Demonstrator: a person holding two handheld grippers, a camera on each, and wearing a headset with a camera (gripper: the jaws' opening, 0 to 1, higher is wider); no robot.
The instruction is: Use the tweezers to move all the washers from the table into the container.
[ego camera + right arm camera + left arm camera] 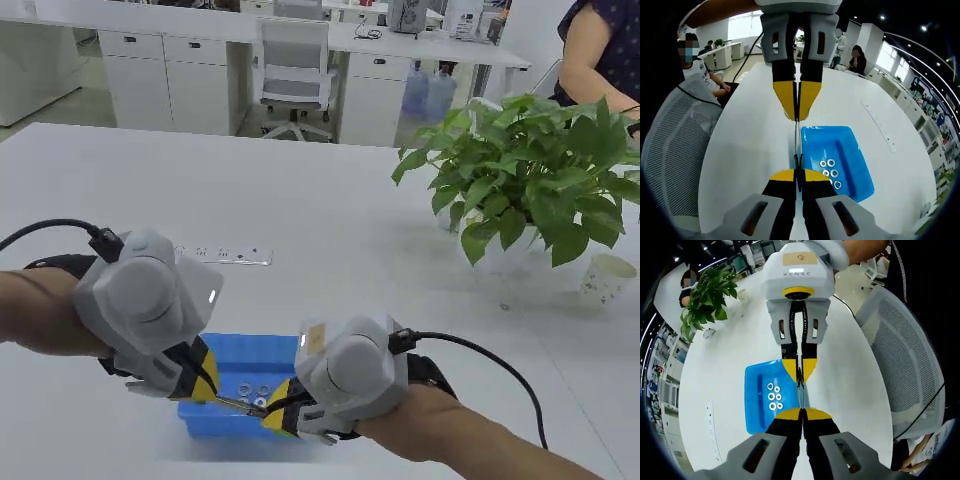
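Note:
A blue container (pixel 240 352) lies on the white table near its front edge, with several metal washers (pixel 251 389) inside. Thin metal tweezers (pixel 243 404) hang just over its near side, held at both ends. My left gripper (pixel 210 386) is shut on one end and my right gripper (pixel 279 405) on the other. In the left gripper view my jaws (pixel 802 415) pinch the tweezers (pixel 800 390), beside the container (pixel 756 410) and washers (pixel 774 396). The right gripper view has my jaws (pixel 796 175) shut on the tweezers (pixel 797 140), the container (pixel 850 145) and washers (pixel 830 173) to the right.
A potted plant (pixel 530 185) and a paper cup (pixel 605 278) stand at the right of the table. A clear ruler-like strip (pixel 225 255) lies behind the container. A person (pixel 600 50) is at the far right. A mesh chair (pixel 900 365) stands by the table's near edge.

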